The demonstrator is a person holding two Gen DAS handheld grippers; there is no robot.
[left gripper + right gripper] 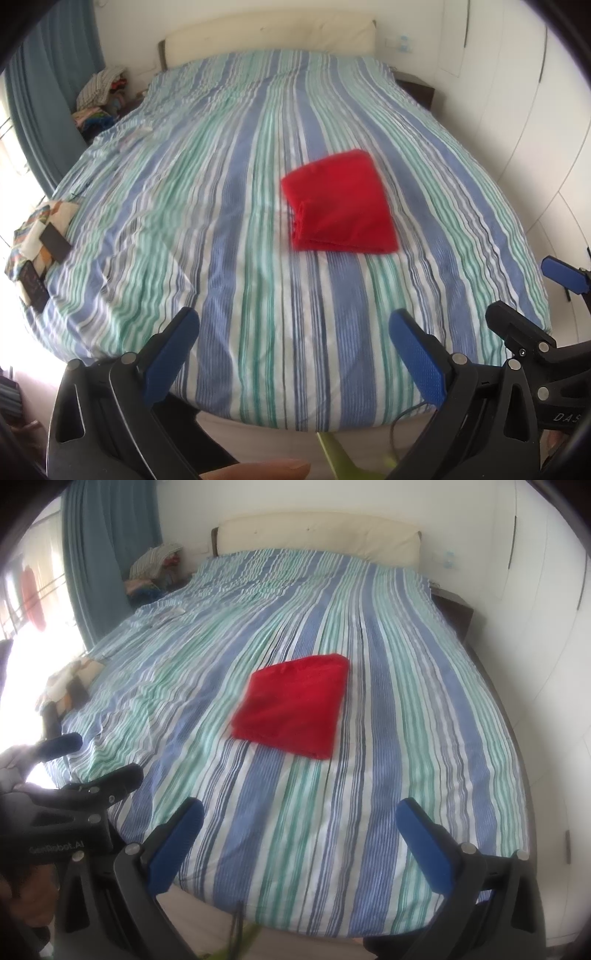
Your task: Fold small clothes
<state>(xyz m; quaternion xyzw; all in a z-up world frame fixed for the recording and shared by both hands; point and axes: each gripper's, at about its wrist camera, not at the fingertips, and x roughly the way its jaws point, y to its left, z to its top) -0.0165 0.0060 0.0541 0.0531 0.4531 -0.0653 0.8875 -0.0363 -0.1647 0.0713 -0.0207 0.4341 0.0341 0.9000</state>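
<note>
A red garment [340, 205] lies folded into a flat rectangle on the striped bedspread [229, 206], near the middle of the bed; it also shows in the right wrist view [295, 705]. My left gripper [295, 328] is open and empty, held above the foot of the bed, well short of the garment. My right gripper [299, 819] is open and empty too, above the foot of the bed. The right gripper shows at the right edge of the left wrist view [524, 295]. The left gripper shows at the left edge of the right wrist view [96, 760].
A cream headboard [269, 40] stands at the far end. A pile of clothes [99, 99] sits at the far left by a blue curtain [48, 92]. A patterned cloth with dark items [37, 236] lies at the bed's left edge. White wardrobe doors [517, 110] line the right.
</note>
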